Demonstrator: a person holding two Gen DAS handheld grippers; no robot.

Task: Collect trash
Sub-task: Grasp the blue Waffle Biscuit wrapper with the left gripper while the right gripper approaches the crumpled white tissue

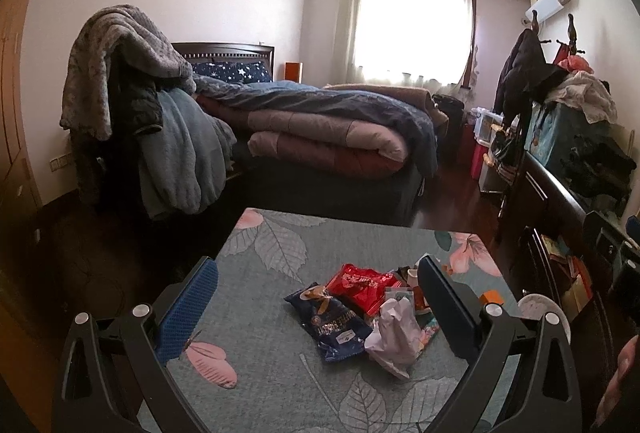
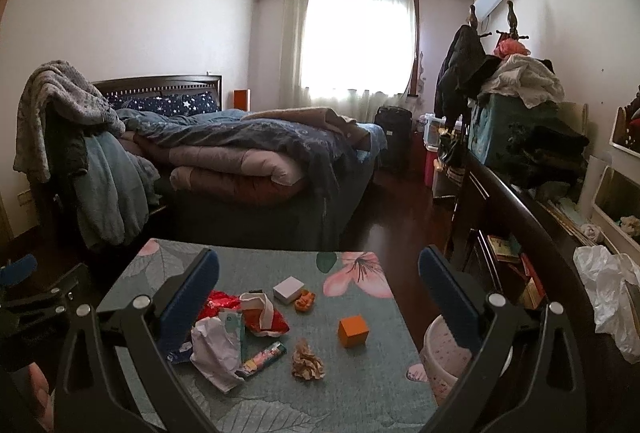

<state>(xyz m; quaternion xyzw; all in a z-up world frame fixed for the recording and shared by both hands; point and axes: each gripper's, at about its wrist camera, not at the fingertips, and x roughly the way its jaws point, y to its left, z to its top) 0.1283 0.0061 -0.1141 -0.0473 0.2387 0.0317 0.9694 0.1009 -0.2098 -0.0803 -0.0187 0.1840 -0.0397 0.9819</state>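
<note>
Trash lies on a floral table (image 1: 280, 385): a dark blue snack bag (image 1: 334, 325), a red wrapper (image 1: 362, 285) and a crumpled white bag (image 1: 394, 333). My left gripper (image 1: 320, 269) is open and empty above them. In the right wrist view I see the white bag (image 2: 216, 353), a red wrapper (image 2: 268, 325), a crumpled brown paper ball (image 2: 307, 361), an orange box (image 2: 353, 331), a white box (image 2: 289, 289) and an orange scrap (image 2: 306, 301). My right gripper (image 2: 318, 261) is open and empty above the table (image 2: 360, 385).
A small pale waste bin (image 2: 444, 357) stands on the floor at the table's right edge. A bed (image 2: 248, 161) with piled bedding lies beyond the table. A dark cabinet (image 2: 520, 233) with clothes and a white plastic bag (image 2: 612, 297) runs along the right.
</note>
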